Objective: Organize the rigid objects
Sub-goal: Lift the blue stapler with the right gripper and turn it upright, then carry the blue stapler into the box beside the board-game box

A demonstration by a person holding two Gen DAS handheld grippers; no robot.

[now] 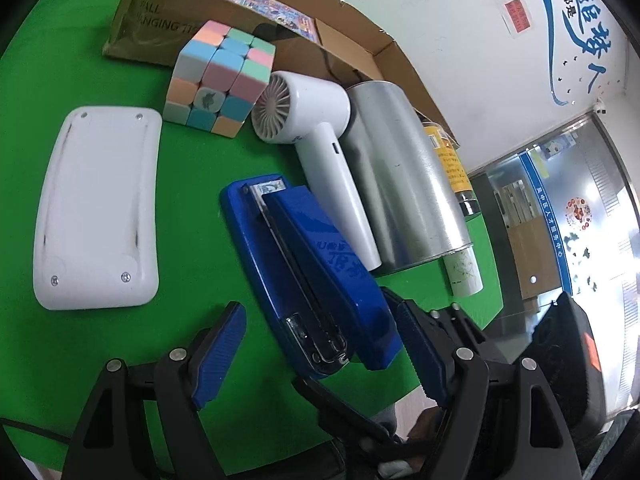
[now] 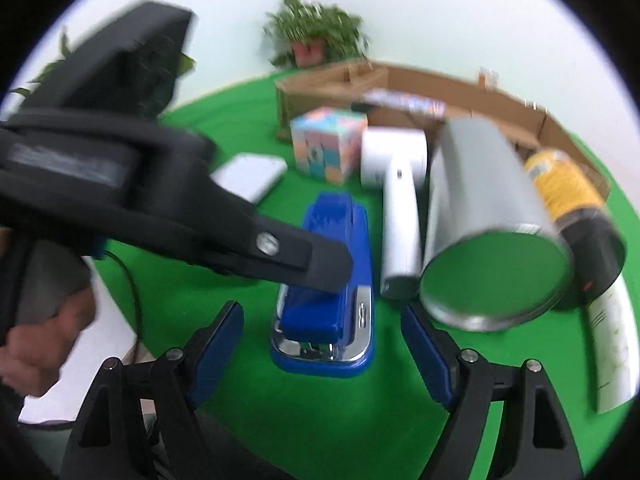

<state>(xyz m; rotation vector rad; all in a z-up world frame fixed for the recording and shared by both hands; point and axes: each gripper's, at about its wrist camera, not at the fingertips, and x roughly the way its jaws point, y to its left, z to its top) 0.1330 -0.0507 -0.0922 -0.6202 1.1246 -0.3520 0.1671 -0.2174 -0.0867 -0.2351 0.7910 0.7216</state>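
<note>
A blue stapler (image 1: pixel 316 256) lies on the green tabletop (image 1: pixel 100 360), its chrome-nosed end (image 2: pixel 324 344) toward both cameras. My left gripper (image 1: pixel 316 308) is open around that near end: the right pad sits close against the stapler's side and the left pad stands clear of it. In the right wrist view, one black finger (image 2: pixel 316 260) of the left gripper reaches in from the left over the stapler (image 2: pixel 340 224). My right gripper (image 2: pixel 320 312) is open too, with the stapler's end in the gap and neither pad touching it.
Behind the stapler lie a pastel puzzle cube (image 1: pixel 220 84), a white hair dryer (image 1: pixel 320 128), a silver can (image 1: pixel 400 176), a yellow-labelled bottle (image 1: pixel 452 160) and a white tube (image 1: pixel 464 272). A white flat case (image 1: pixel 96 208) lies left. An open cardboard box (image 1: pixel 160 20) stands at the back.
</note>
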